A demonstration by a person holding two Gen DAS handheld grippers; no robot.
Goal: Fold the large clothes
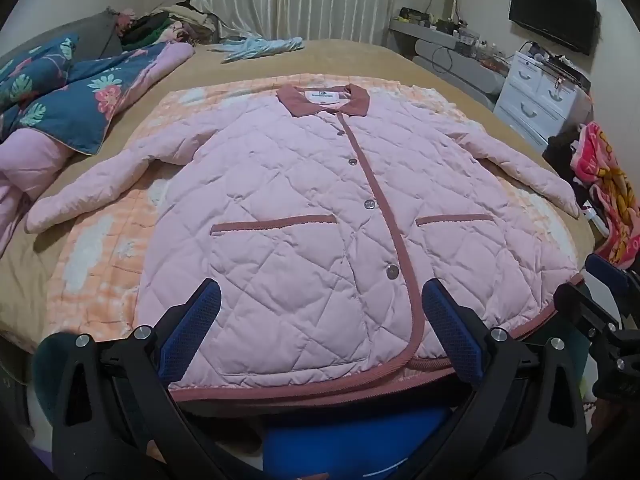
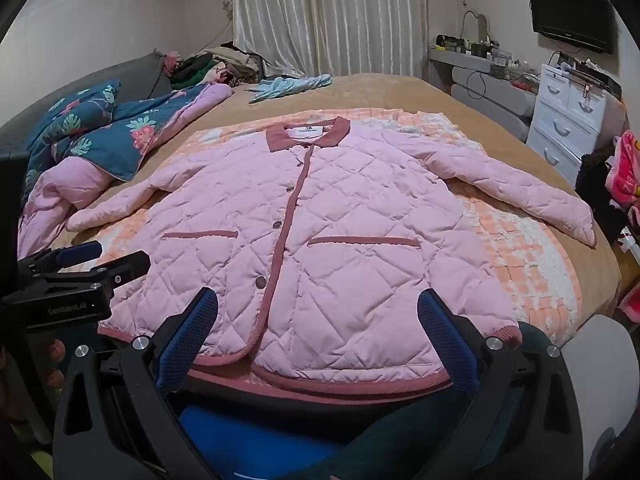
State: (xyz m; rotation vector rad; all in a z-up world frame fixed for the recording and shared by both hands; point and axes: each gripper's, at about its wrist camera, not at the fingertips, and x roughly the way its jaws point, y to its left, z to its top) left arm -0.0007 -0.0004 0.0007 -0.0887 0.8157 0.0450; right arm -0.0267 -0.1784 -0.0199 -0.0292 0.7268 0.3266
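Observation:
A pink quilted jacket [image 1: 304, 216] with dark pink trim and collar lies flat, face up and buttoned, on an orange and white checked blanket [image 1: 100, 256] on the bed. Both sleeves are spread out to the sides. It also shows in the right wrist view [image 2: 340, 240]. My left gripper [image 1: 320, 312] is open and empty, above the jacket's hem near its left half. My right gripper [image 2: 318, 320] is open and empty, above the hem near its right half. The right gripper shows at the right edge of the left wrist view [image 1: 600, 304], the left gripper at the left of the right wrist view [image 2: 92, 272].
A blue floral quilt with pink lining [image 1: 80, 96] lies at the bed's left. A light blue garment [image 1: 260, 46] lies at the far end. A white drawer unit [image 1: 536, 96] and colourful cloth [image 1: 608, 200] stand at the right. A TV [image 2: 572, 12] hangs on the wall.

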